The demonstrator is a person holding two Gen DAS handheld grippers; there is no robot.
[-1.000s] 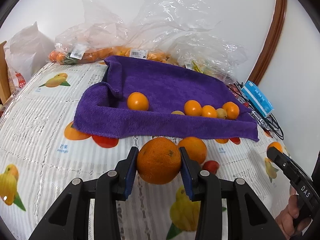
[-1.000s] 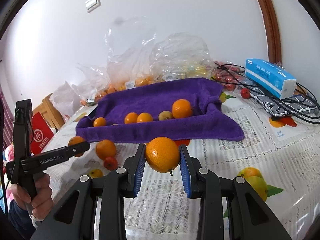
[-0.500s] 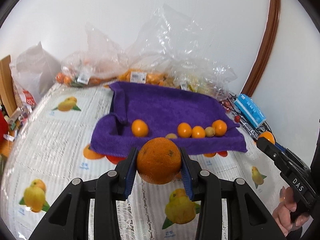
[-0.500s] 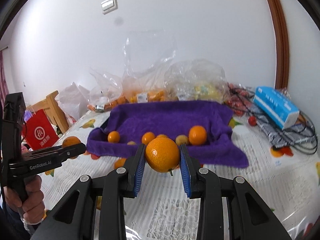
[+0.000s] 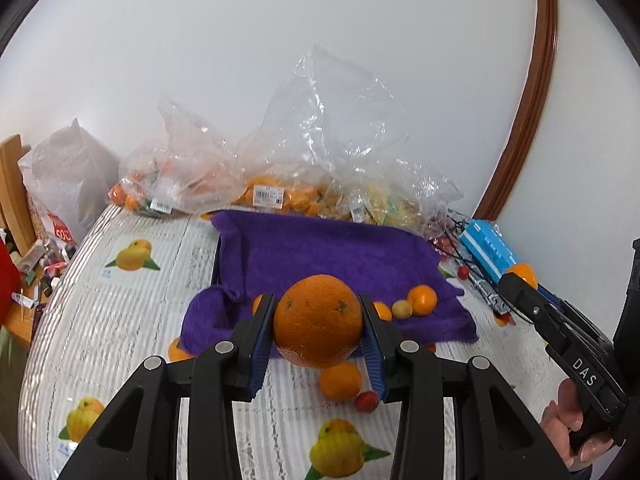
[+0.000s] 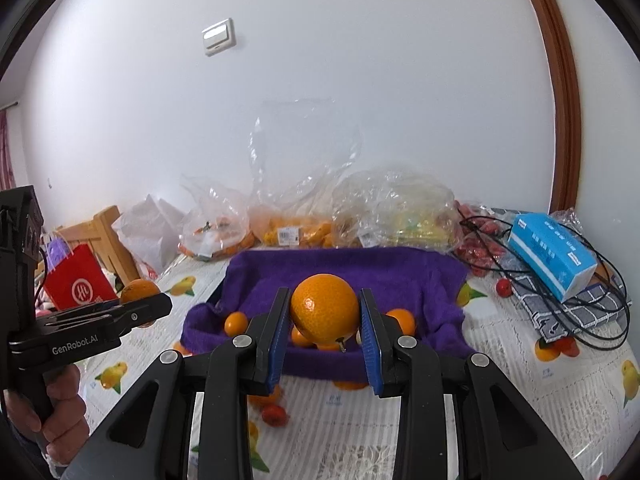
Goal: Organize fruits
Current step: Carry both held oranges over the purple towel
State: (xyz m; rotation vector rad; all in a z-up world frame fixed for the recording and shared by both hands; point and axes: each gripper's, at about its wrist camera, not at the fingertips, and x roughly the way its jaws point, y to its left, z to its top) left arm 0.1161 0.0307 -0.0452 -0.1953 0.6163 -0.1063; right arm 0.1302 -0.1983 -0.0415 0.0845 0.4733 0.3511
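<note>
From my left wrist view, my left gripper has its fingers closed on a large, rough-skinned orange, held clear above the table so it can travel over the raised edge of the purple towel, where a few small fruits already sit; another orange and a small red fruit lie loose on the table just in front of the towel. From my right wrist view, my right gripper pinches a smoother orange with a stem, its fingers snug on both sides, lined up over the same towel. I judge both fruits are bound for that towel.
</note>
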